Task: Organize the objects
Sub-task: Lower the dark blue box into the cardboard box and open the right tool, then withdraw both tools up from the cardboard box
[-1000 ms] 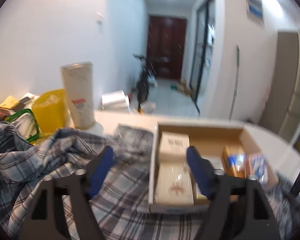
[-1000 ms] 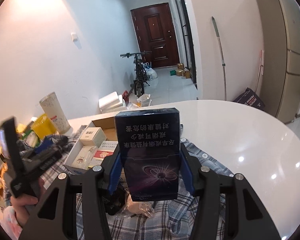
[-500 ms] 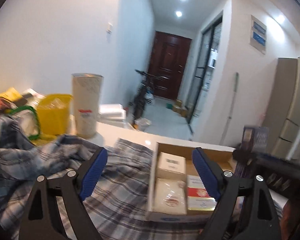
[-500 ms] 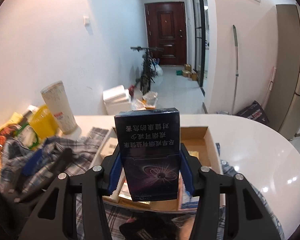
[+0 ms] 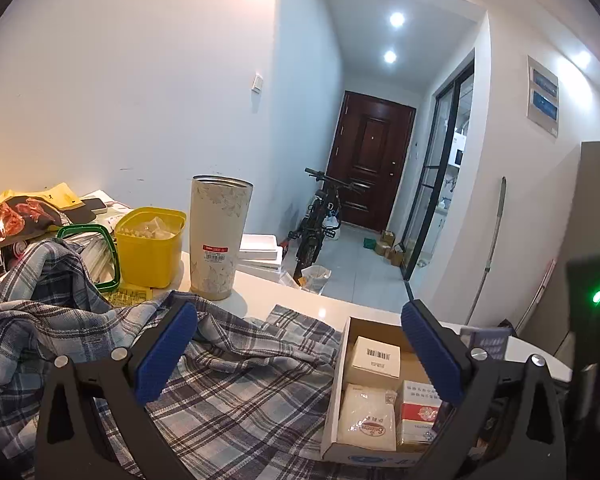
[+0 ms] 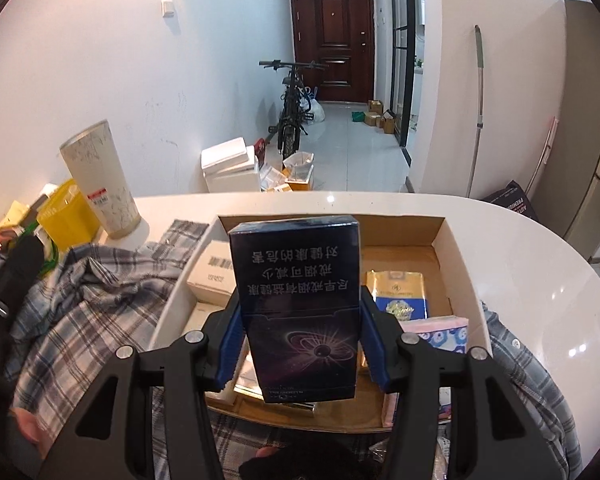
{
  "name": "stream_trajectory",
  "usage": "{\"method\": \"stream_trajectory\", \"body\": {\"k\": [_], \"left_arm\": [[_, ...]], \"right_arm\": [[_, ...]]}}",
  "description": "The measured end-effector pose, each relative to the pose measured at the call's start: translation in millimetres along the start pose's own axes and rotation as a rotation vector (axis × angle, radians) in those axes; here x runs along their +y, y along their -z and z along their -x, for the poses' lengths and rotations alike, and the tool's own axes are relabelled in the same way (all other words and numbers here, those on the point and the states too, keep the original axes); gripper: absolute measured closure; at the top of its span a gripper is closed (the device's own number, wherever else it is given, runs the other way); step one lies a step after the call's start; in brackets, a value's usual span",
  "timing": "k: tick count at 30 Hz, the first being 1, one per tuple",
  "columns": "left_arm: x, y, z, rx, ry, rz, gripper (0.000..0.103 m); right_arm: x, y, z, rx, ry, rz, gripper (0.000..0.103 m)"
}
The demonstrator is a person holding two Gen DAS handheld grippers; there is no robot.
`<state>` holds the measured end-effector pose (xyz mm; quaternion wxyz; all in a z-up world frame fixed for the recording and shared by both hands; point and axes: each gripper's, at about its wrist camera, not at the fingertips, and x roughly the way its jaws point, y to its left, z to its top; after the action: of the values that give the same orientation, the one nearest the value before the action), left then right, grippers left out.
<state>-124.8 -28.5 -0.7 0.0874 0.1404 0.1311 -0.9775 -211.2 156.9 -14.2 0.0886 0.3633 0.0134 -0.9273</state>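
Observation:
My right gripper (image 6: 300, 344) is shut on a dark blue cigarette pack (image 6: 298, 300), held upright above an open cardboard box (image 6: 456, 248). The box holds white boxes (image 6: 214, 272), a gold-and-blue pack (image 6: 398, 292) and a pink patterned pack (image 6: 440, 330). In the left wrist view the same box (image 5: 334, 396) lies at the lower right with a white box (image 5: 374, 358), a cream pack (image 5: 366, 420) and a red-and-white pack (image 5: 418, 412). My left gripper (image 5: 300, 356) is open and empty above the plaid shirt (image 5: 228, 392).
A tall cream tumbler (image 5: 218, 236), a yellow tub (image 5: 150, 246) and snack bags (image 5: 16, 216) stand at the table's left. The white round table (image 6: 540, 272) curves away to the right. A bicycle (image 6: 290, 112) and foam boxes (image 6: 230, 170) stand in the hallway beyond.
My right gripper has carried the dark pack left and forward until it hangs over the cardboard box. My left gripper has lifted and drawn back, still open.

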Motion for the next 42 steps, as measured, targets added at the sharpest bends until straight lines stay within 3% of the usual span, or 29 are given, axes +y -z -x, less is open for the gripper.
{"method": "stream_trajectory", "body": {"k": [7, 10, 16, 20, 22, 26, 31, 39, 42], "left_arm": [[5, -1, -2, 0.008, -0.004, 0.027, 0.0], [7, -1, -3, 0.011, -0.007, 0.036, 0.0], [9, 0, -5, 0.019, -0.003, 0.039, 0.0], [3, -9, 8, -0.028, 0.025, 0.022, 0.0], [-4, -20, 24, -0.095, 0.042, -0.017, 0.0], [-26, -39, 54, -0.187, 0.076, -0.126, 0.0], [-46, -59, 90, -0.175, 0.177, -0.174, 0.0], [-65, -47, 136, -0.188, 0.224, -0.244, 0.0], [-73, -38, 136, -0.163, 0.227, -0.267, 0.0]], "right_arm": [[-8, 3, -8, 0.032, -0.007, -0.025, 0.052], [-10, 1, -4, 0.018, 0.016, -0.01, 0.04], [-22, -7, 21, -0.01, 0.025, 0.008, 0.039], [-42, -9, 57, -0.062, 0.01, -0.012, 0.034], [-55, -6, 77, -0.09, 0.003, -0.024, 0.033], [-76, 2, 115, -0.153, -0.005, -0.029, 0.019], [-94, 14, 158, -0.257, -0.035, -0.076, 0.002], [-99, 32, 188, -0.398, -0.157, -0.095, 0.0], [-99, 37, 180, -0.455, -0.147, -0.074, 0.0]]}}
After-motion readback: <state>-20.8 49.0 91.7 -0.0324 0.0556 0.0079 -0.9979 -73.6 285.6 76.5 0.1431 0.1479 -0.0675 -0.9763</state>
